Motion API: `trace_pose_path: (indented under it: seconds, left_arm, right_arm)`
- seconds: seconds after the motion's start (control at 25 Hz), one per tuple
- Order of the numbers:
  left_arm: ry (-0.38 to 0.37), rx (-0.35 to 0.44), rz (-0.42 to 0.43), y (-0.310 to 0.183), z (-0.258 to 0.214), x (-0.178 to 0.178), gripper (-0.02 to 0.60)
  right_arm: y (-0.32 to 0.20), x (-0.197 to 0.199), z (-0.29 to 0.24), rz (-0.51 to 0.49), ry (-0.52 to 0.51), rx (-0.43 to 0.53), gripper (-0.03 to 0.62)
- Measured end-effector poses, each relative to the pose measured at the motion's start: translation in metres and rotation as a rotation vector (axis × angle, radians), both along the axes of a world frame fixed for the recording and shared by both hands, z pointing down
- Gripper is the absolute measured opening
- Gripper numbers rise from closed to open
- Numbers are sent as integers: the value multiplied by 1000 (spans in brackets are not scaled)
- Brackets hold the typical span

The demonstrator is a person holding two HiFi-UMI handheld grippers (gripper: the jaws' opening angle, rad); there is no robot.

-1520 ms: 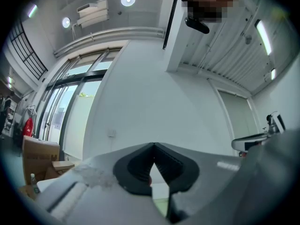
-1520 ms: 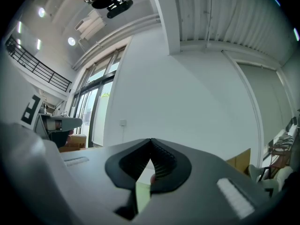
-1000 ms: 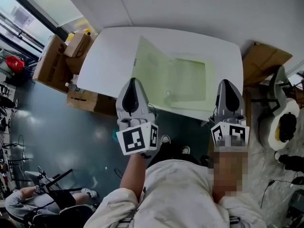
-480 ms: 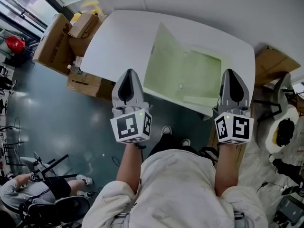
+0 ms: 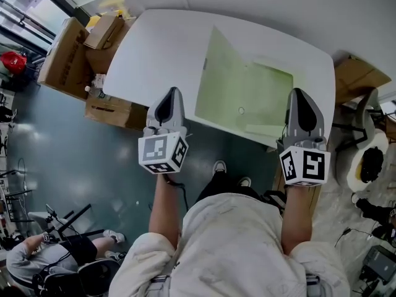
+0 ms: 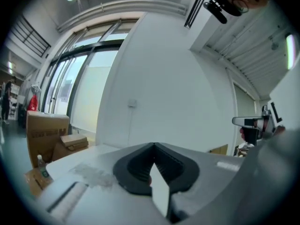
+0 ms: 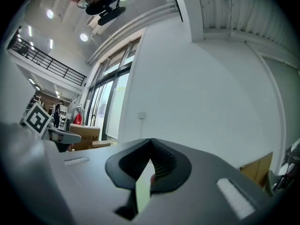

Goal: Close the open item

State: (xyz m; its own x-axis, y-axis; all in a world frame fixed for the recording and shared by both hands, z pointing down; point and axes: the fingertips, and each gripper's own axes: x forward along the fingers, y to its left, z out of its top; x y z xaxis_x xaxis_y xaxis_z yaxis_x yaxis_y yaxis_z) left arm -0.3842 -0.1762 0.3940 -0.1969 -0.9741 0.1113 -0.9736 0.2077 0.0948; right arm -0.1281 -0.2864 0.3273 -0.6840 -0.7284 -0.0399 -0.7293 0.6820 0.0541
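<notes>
Folder (image 5: 247,101), thin and pale green, lies open on the white table (image 5: 161,48), with its left cover (image 5: 216,67) standing up. It looks light and bendy, so I'd push near that cover's top edge. The left gripper (image 5: 173,93) and right gripper (image 5: 299,94) are pressed together, holding nothing.

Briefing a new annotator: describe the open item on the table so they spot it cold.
Start at the white table by the wall. On its right half lies a pale green folder, left cover tilted up, a small round snap toward its front edge. It is the only coloured thing on the tabletop; the cardboard boxes stand on the floor at left.
</notes>
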Motion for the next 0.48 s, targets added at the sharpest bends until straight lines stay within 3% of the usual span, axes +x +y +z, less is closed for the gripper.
trace_pose_path:
  seconds: [0.16, 0.48]
  left_arm:
    - [12, -41, 115, -12, 16, -5, 2]
    - [34, -75, 210, -32, 49, -19, 2]
  right_arm:
    - [1, -5, -1, 10, 6, 6, 2]
    - [8, -20, 1, 23, 26, 34, 2]
